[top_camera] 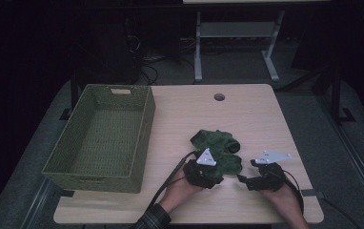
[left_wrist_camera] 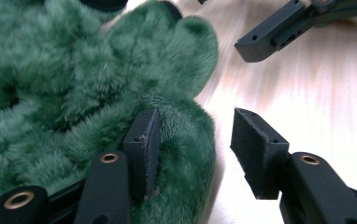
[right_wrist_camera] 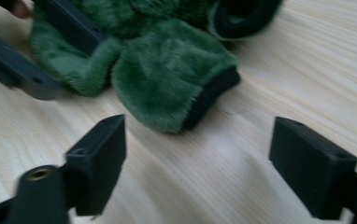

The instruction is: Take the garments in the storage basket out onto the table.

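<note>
The green furry slipper (right_wrist_camera: 172, 79) lies flat, black-lined opening toward the wide right tongs (right_wrist_camera: 195, 163); left tongs (left_wrist_camera: 195, 149) half-open around its edge.

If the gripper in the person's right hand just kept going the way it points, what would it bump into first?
Most likely the green furry cloth: the right gripper has open jaws aimed over bare table at its black-trimmed end, though depth is hard to judge.
</note>
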Motion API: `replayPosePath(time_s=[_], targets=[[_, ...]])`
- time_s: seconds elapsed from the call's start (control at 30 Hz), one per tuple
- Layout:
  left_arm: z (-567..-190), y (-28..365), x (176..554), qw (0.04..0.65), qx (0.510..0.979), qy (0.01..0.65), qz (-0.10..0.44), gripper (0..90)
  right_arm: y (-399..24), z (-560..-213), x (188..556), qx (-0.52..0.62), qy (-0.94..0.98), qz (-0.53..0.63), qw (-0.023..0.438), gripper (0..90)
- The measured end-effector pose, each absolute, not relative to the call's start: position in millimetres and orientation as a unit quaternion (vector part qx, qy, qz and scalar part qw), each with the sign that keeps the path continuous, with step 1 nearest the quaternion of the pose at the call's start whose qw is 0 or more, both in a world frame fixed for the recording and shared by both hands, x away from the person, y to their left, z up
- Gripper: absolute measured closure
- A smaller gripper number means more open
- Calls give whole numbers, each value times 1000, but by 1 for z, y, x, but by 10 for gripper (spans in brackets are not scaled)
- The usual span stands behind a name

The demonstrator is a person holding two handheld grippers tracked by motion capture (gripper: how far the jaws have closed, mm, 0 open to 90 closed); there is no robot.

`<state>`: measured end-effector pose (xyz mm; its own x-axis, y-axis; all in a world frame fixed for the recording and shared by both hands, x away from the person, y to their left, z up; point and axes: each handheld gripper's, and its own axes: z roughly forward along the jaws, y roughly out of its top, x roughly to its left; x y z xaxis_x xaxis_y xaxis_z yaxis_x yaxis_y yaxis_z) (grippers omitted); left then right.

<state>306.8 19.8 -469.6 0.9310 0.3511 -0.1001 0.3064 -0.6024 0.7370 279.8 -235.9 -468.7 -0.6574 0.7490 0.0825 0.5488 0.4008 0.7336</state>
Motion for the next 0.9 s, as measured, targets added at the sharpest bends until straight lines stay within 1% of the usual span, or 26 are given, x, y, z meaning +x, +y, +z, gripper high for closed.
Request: replayPosePath(time_s=[0.17, 0.2, 0.27, 0.33, 0.37, 0.4, 0.47, 0.5, 0.57, 0.6, 0.67, 0.8, 0.9], targets=[[-472, 20, 308, 398, 898, 183, 41, 592, -230, -469, 282, 390, 829, 383, 119, 250], [-472, 21, 308, 395, 899, 184, 46, 613, -229, -470, 284, 383, 831, 385, 119, 287], [-472, 21, 309, 397, 896, 192, 46, 678, -227, -471, 285, 388, 829, 387, 113, 333], [-472, 23, 310, 400, 894, 198, 37, 733, -227, -471, 287, 379, 833, 387, 113, 397], [-472, 23, 310, 400, 894, 198, 37, 751, -227, -471, 287, 379, 833, 387, 113, 397], [-472, 24, 311, 403, 893, 199, 33, 751, -225, -471, 287, 382, 832, 388, 110, 431], [-472, 25, 310, 406, 891, 199, 34, 793, -224, -471, 288, 376, 834, 387, 114, 518], [-471, 25, 310, 410, 890, 199, 34, 839, -222, -472, 288, 380, 835, 379, 119, 664], [-467, 28, 309, 420, 885, 201, 25, 848, -223, -471, 289, 379, 835, 381, 121, 770], [-465, 29, 309, 426, 882, 203, 21, 852, -224, -470, 289, 379, 834, 383, 123, 794], [-460, 32, 308, 438, 875, 206, 17, 858, -225, -467, 289, 384, 829, 388, 120, 810], [-447, 38, 307, 462, 862, 207, 10, 860, -229, -461, 287, 381, 827, 391, 132, 814], [-436, 46, 307, 475, 855, 207, 17, 859, -234, -456, 286, 382, 825, 394, 138, 814]])
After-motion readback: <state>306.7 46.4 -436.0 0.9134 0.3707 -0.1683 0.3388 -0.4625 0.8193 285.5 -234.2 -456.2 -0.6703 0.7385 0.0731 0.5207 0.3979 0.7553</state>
